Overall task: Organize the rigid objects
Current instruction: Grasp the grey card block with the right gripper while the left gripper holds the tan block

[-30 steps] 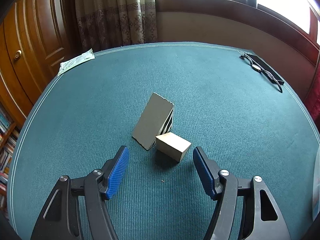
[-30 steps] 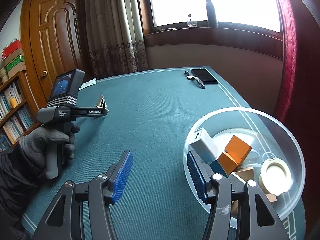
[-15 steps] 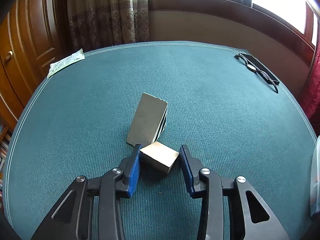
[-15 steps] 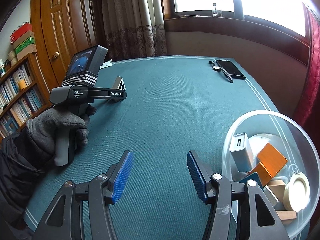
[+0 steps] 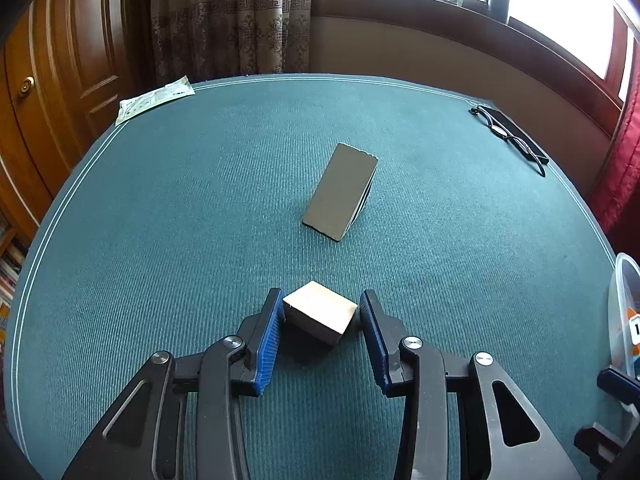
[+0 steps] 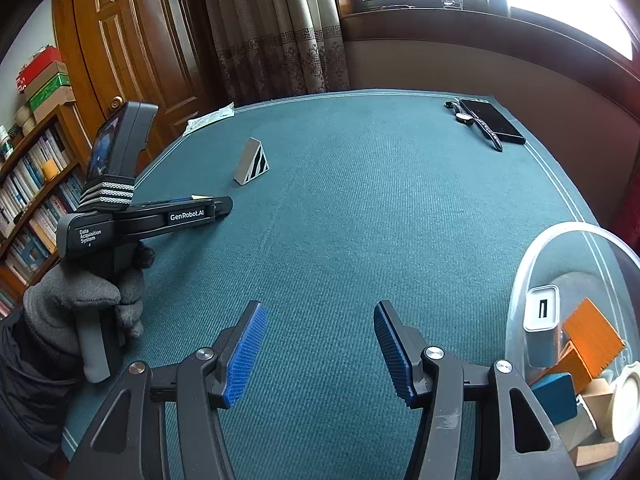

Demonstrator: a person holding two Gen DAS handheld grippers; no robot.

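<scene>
Wooden block (image 5: pixel 320 316) sits clamped in opening left tool (image 5: pixel 320 330); right tool (image 6: pixel 318 350) apart.

Left wrist view. My left gripper (image 5: pixel 320 316) has the small wooden block (image 5: pixel 319 316) between its blue pads (image 5: pixel 267 344). The left pad touches the block's left corner; the right pad sits just beside the block's right edge, contact there unclear. Jaws are opening slightly. The block appears raised off the green desk (image 5: pixel 200 208), with its shadow below it. Farther back, well apart, a grey wedge (image 5: pixel 340 191) stands on the desk, sloped face toward me. Paper slip (image 5: pixel 154 98) at the far left edge. Phone with a watch (image 5: pixel 510 134) at the far right. Clear container rim (image 5: pixel 622 280) at right margin.
</scene>
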